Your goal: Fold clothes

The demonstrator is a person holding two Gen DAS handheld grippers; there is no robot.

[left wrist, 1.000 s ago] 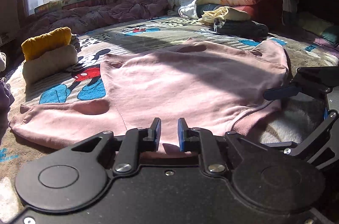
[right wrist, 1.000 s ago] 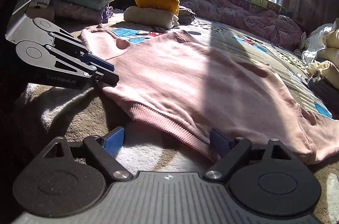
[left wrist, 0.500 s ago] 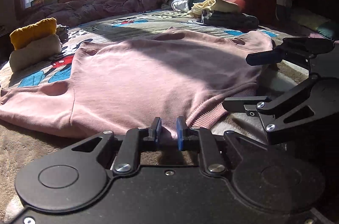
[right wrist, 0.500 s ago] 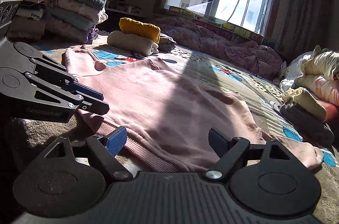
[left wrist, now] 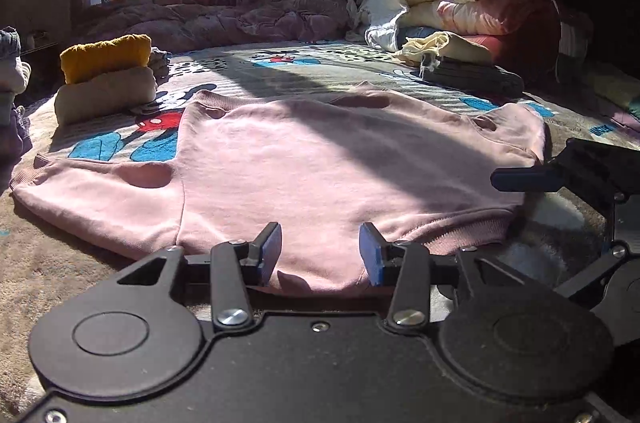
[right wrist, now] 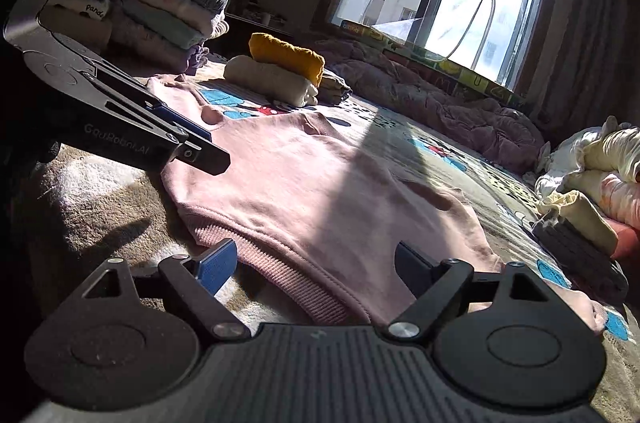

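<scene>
A pink sweatshirt (left wrist: 320, 159) lies spread flat on the cartoon-print bed cover, with its ribbed hem toward me and its sleeves out to both sides. My left gripper (left wrist: 319, 254) is open just above the hem, and only loose cloth sits between its blue pads. One of the right gripper's fingers (left wrist: 520, 179) reaches in from the right near the hem corner. In the right wrist view, the right gripper (right wrist: 316, 263) stands wide open over the ribbed hem of the sweatshirt (right wrist: 320, 191). The left gripper's fingers (right wrist: 192, 147) hover at the left of that view.
A folded yellow garment on a cream one (left wrist: 106, 79) sits behind the left sleeve. A tall stack of folded clothes (right wrist: 160, 19) stands at the far left. Piled bedding (left wrist: 472, 7) and a dark folded item (left wrist: 472, 77) lie at the back right. A crumpled purple quilt (left wrist: 224, 19) runs under the window.
My left gripper's fingers, nearly shut at the hem before, have spread open. The right gripper stays open, and its view has tilted upward.
</scene>
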